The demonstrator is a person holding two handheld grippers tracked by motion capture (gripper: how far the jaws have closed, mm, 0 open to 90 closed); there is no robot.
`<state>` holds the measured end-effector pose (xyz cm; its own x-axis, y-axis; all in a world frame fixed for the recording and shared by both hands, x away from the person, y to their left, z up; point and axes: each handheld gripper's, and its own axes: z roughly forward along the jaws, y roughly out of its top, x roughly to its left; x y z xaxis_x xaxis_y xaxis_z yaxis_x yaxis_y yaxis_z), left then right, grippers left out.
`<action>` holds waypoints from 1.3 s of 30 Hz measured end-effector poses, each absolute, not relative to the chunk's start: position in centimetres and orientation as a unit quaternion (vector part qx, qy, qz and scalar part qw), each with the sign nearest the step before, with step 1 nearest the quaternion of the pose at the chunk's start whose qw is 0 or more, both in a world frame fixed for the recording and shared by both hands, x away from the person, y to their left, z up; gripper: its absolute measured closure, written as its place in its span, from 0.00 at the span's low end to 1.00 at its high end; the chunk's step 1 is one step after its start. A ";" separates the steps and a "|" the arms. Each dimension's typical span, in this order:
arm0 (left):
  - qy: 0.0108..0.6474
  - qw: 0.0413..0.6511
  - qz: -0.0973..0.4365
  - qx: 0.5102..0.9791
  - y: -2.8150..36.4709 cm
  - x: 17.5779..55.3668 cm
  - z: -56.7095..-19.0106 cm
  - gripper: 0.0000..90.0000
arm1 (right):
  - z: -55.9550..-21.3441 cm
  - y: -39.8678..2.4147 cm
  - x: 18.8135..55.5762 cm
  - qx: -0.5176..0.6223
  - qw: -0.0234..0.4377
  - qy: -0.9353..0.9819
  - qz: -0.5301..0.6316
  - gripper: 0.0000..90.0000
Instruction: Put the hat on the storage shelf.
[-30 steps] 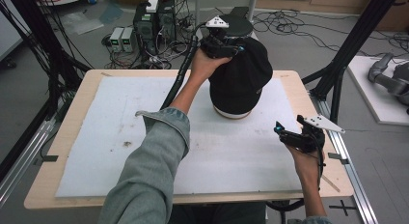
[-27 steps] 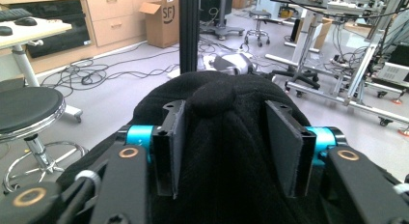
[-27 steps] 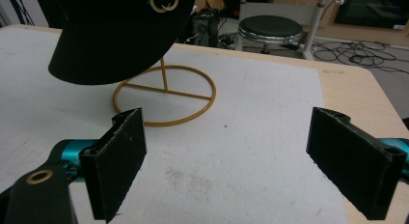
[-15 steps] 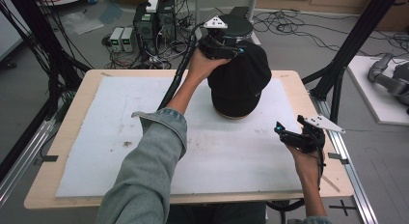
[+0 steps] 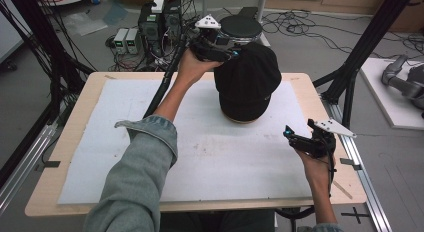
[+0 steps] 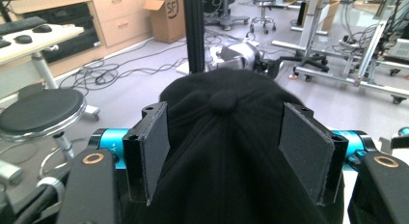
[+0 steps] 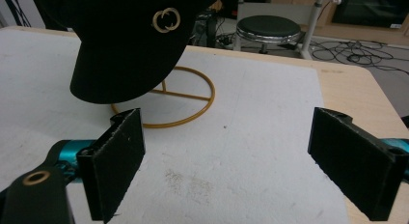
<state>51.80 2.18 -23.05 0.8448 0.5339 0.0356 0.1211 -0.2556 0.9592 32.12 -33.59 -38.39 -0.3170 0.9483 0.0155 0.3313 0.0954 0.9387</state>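
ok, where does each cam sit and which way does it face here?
High view: above the person's side, looking forward and down on the table; both forearms and tools show, left tool, right tool.
Left gripper view: on the left tool, jaws either side of the cap crown, facing the lab floor.
Right gripper view: on the right tool, low over the table, facing the cap's brim and gold stand.
Shared: the cap.

Black cap (image 5: 247,79), gold interlocked emblem (image 7: 166,20) on front. Gold wire stand (image 7: 185,105). White mat (image 5: 100,142) on tan wood table (image 5: 45,182). Black grippers, teal joints. Grey-blue denim sleeve (image 5: 135,182).
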 end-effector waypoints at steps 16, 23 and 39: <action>0.249 0.574 0.228 0.746 11.4 48.7 -23.6 0.37 | -38.7 -32.5 33.3 0.475 0.325 0.674 0.463 0.14; 0.267 0.569 0.256 0.735 15.7 46.2 -24.9 0.35 | -38.8 -32.4 33.7 0.477 0.324 0.674 0.461 0.14; 0.313 0.569 0.290 0.703 23.8 39.4 -29.7 0.32 | -39.1 -31.5 34.0 0.470 0.323 0.684 0.455 0.14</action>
